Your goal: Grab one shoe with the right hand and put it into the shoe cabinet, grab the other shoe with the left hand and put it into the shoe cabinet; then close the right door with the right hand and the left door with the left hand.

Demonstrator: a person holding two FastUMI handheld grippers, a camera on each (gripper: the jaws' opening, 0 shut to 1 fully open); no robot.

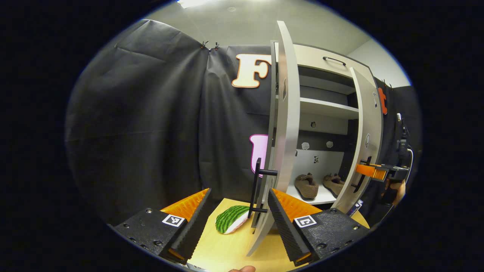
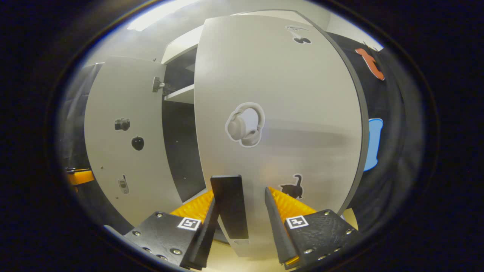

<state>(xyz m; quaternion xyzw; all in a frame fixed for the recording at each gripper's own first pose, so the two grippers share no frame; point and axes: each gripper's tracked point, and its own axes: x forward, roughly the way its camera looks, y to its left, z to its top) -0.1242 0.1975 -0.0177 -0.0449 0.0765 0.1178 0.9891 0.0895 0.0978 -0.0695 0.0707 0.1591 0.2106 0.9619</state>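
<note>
Shoes shelved, both cabinet doors ajar

Shoes [image 1: 319, 185] sit side by side on the bottom shelf of the shoe cabinet [image 1: 325, 109], both inside. Nearest in the left gripper view, the left claw [image 1: 239, 215] is spread wide, released, with the left door [image 1: 285, 124] and its black handle [image 1: 259, 189] standing between the fingers, untouched as far as I can tell. A watermelon-patterned piece [image 1: 231, 219] lies on the counter [image 1: 227, 249] just beyond. In the right gripper view, the right claw [image 2: 239, 219] is parted around the right door's handle [image 2: 230, 206], not clenched. Farther off, the right door [image 2: 280, 124] carries a headphone sticker [image 2: 245, 124].
</note>
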